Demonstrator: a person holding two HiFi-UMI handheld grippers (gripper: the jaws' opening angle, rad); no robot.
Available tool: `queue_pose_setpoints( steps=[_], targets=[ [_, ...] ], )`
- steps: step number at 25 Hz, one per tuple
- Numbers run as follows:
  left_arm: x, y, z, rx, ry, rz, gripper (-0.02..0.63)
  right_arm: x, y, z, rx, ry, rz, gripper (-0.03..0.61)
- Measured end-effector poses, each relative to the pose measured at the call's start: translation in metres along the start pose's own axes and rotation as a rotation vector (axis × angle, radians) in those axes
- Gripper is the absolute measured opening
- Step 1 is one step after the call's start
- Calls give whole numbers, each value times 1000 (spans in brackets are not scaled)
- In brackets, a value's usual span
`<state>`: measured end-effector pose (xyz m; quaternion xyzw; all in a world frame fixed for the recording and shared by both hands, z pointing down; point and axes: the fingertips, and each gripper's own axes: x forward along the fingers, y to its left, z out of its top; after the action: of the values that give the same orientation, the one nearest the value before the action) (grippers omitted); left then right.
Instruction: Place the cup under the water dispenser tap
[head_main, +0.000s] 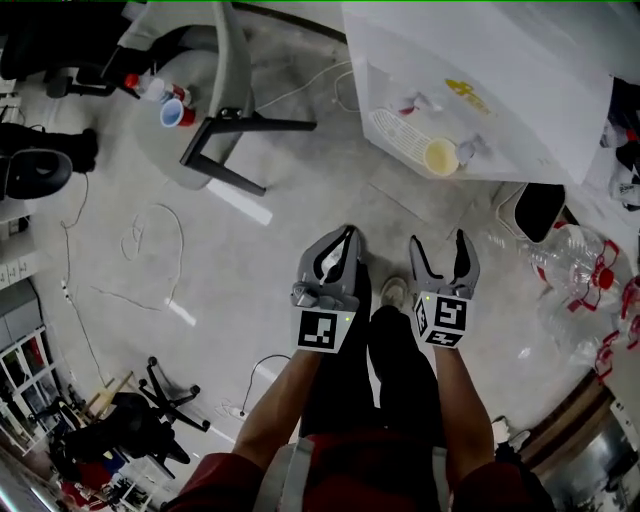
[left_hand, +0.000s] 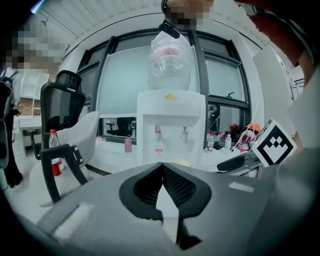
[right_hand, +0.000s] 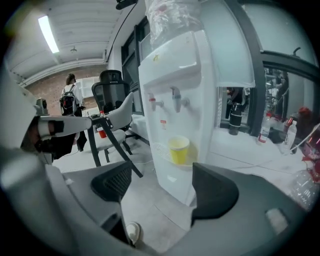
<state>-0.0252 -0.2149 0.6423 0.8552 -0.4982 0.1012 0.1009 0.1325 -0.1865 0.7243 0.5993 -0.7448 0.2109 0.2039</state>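
- Cup (right_hand: 179, 149): yellow, upright on the tray (right_hand: 159, 148) of the dispenser (right_hand: 192, 65), roughly beneath one tap (right_hand: 175, 100); placement appears done.
- Left gripper (left_hand: 161, 167): jaws together, nothing between them.
- Right gripper (right_hand: 160, 185): jaws apart, empty, well apart from the cup.
- Remaining: nothing evident, save perhaps checking alignment under the tap.

The left claw (head_main: 346, 238) and right claw (head_main: 438, 242) are grey moulded shells that taper to curved tips. Their inner pads (right_hand: 114, 184) are black with a fine ribbed texture. Each carries a white cube (head_main: 322, 331) printed with black square markers at its near end. The person wears dark red short sleeves (head_main: 212, 482), black trousers (head_main: 345, 392) and a pale shoe (head_main: 394, 292).
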Motion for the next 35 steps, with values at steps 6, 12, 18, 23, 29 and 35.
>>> queue_pose_setpoints(
  steps=[6, 12, 18, 23, 29, 35],
  targets=[
    [-25, -12, 33, 31, 20, 24, -2, -52, 5, 49, -42, -81, 25, 371],
    [-50, -16, 80, 12, -24, 69, -2, -102, 4, 111, -67, -189, 32, 370],
    [-80, -24, 151, 69, -106, 94, -2, -158, -1, 171, -99, -283, 31, 367],
    [-112, -36, 218, 75, -209, 115, -2, -209, -4, 232, -154, -350, 32, 362],
    [-149, -39, 284, 90, -299, 154, -2, -256, -11, 301, -200, -469, -13, 362],
    [-176, -45, 333, 212, -387, 199, -2, -288, -11, 343, -249, -565, -41, 359]
  ],
)
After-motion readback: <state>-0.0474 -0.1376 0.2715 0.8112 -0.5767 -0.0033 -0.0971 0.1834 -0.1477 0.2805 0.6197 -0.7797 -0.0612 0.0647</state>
